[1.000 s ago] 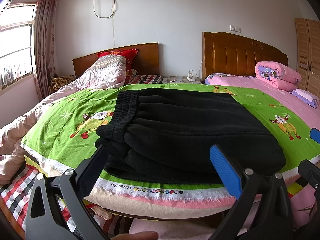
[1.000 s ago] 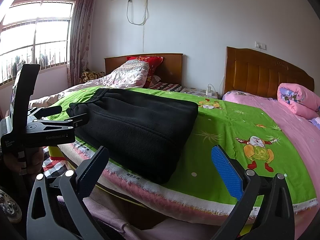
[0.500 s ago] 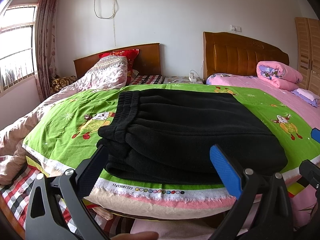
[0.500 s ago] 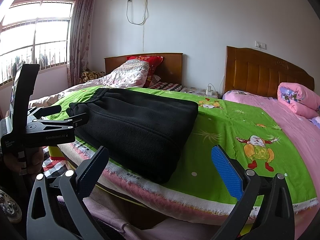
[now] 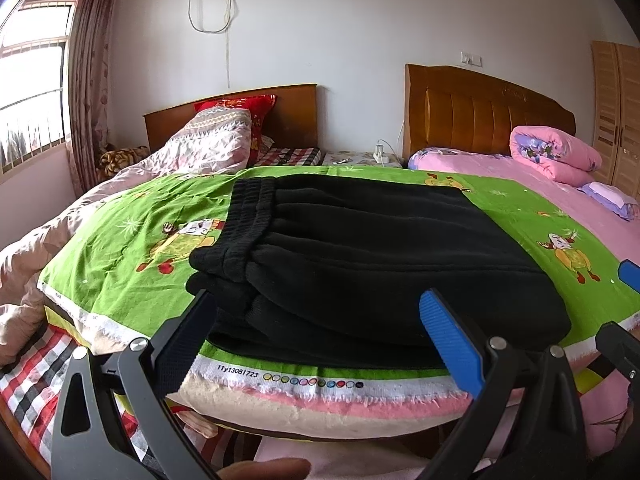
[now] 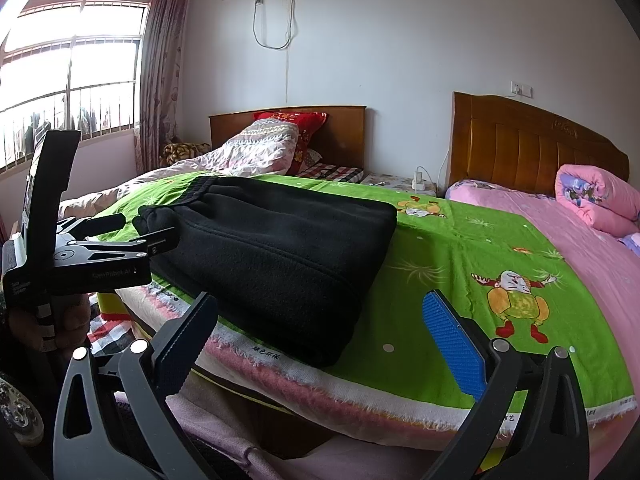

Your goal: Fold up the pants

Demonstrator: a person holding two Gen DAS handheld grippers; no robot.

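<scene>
The black fleece pants [image 5: 372,252] lie folded in a thick stack on the green cartoon sheet [image 5: 120,248], waistband to the left. They also show in the right wrist view [image 6: 276,256]. My left gripper [image 5: 316,336] is open and empty, just short of the stack's near edge. In the right wrist view the left gripper [image 6: 120,232] sits at the stack's left end. My right gripper [image 6: 320,340] is open and empty, off the bed's near edge by the stack's right corner.
The green sheet covers a padded mat on the bed's near edge [image 5: 320,404]. A rumpled pale quilt [image 5: 192,152] and red pillow [image 5: 240,104] lie at the back left. A rolled pink quilt [image 5: 556,156] sits on the pink bed at right. Wooden headboards [image 6: 532,148] stand behind.
The left wrist view has shifted very slightly; the pants and both open grippers stay about where they were.
</scene>
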